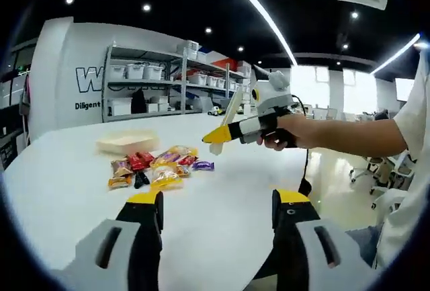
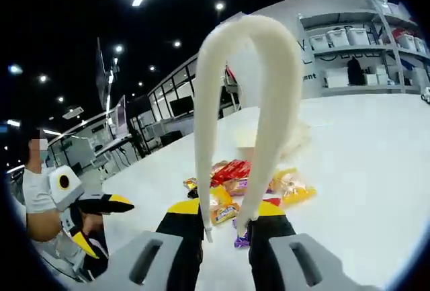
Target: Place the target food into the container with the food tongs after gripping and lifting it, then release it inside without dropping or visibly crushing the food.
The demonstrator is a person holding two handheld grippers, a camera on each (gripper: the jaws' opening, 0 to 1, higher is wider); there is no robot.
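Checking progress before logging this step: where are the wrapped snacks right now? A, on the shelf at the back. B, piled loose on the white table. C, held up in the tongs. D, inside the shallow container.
B: the wrapped snacks lie in a loose pile on the white table, beside the shallow container, while the tongs in the right gripper hold nothing.

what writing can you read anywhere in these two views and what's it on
"W": large dark letter on the curved white wall, the rest hidden by the grey metal shelving rack.
"Diligent": small dark word lower on that wall; whatever follows is hidden.
"ent": the same word's tail, in the right gripper view.
Print on the colourful snack packets on the white table: too small and blurred to read.
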